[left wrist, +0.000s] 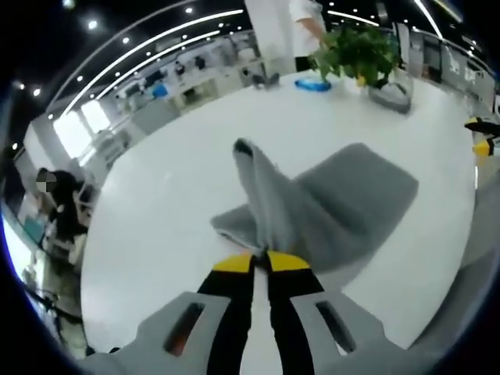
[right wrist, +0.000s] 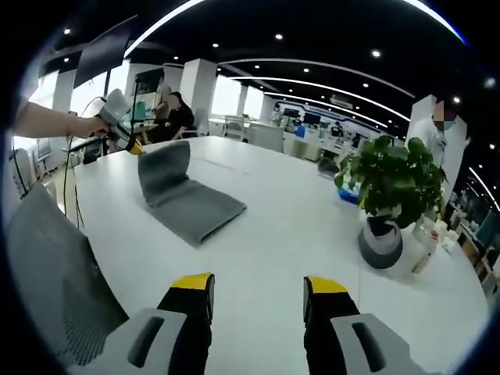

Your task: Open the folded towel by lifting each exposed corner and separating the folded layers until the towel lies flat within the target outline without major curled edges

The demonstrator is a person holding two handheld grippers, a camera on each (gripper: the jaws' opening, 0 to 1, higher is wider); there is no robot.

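A grey towel [left wrist: 344, 195] lies on the white table [left wrist: 195, 156], part of it flat and one layer pulled up into a peak. My left gripper [left wrist: 261, 262] is shut on that raised towel edge, yellow tips pressed together. In the right gripper view the grey towel [right wrist: 183, 199] rests at the table's left, one side lifted upright by the left gripper [right wrist: 129, 144], held by a person's hand. My right gripper [right wrist: 258, 289] stands open above the bare white table [right wrist: 281, 226], well away from the towel, nothing between its jaws.
A potted plant [right wrist: 391, 195] in a grey pot stands on the table's right; the potted plant [left wrist: 359, 51] shows at the far side. A blue object [left wrist: 312, 83] lies near it. A grey chair back [right wrist: 55, 273] sits at the near left. People stand in the office behind.
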